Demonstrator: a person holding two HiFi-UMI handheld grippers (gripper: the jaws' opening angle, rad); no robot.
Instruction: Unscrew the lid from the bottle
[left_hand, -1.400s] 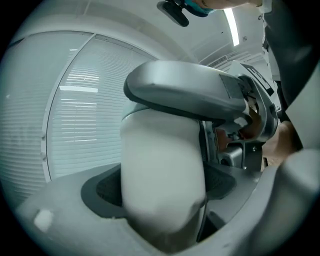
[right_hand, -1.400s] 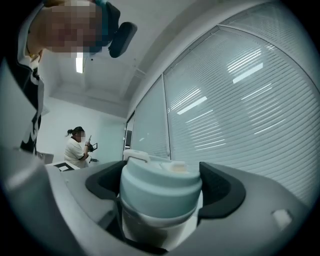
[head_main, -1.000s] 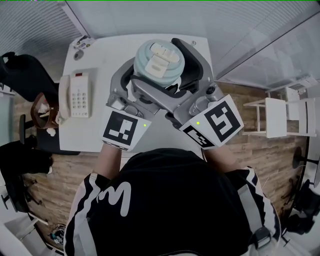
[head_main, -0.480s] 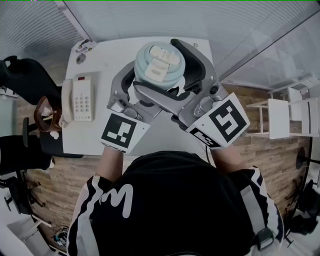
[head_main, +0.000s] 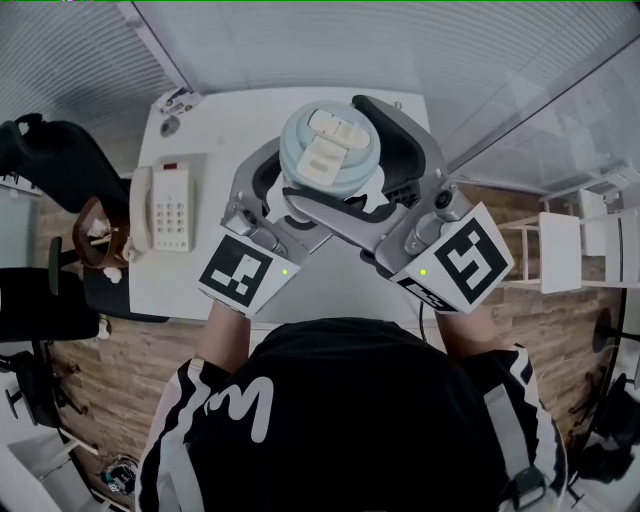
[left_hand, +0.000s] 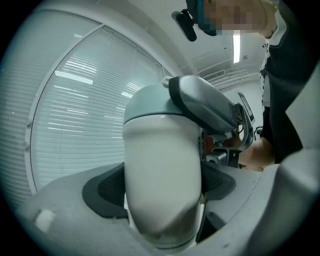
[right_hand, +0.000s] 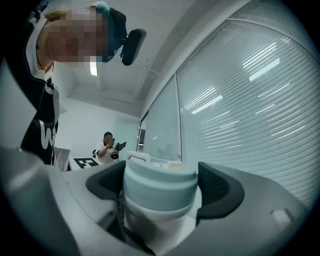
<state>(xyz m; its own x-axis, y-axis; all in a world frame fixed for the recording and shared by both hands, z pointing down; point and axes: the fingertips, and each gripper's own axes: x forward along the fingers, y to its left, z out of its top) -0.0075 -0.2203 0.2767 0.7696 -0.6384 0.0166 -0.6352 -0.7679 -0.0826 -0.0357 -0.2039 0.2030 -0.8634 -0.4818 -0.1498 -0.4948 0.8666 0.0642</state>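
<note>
While our left fingers (left_hand: 107, 189) clamp the bottle (left_hand: 161, 150) body above the counter (head_main: 205, 125), right fingers (right_hand: 216, 187) grip the lid (right_hand: 159, 185), spread wide. Smooth, stiff, likely slippery, so we squeeze the lid's rim squarely.

Left gripper (left_hand: 162, 187) points to one o'clock, clamped on the bottle (left_hand: 160, 150); right gripper (right_hand: 160, 192) crosses toward ten o'clock, hugging the lid (right_hand: 159, 181).

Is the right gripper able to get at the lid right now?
Probably yes: the lid sits between the pads of the right gripper, nothing blocking, while the left gripper clamps the bottle below.
</note>
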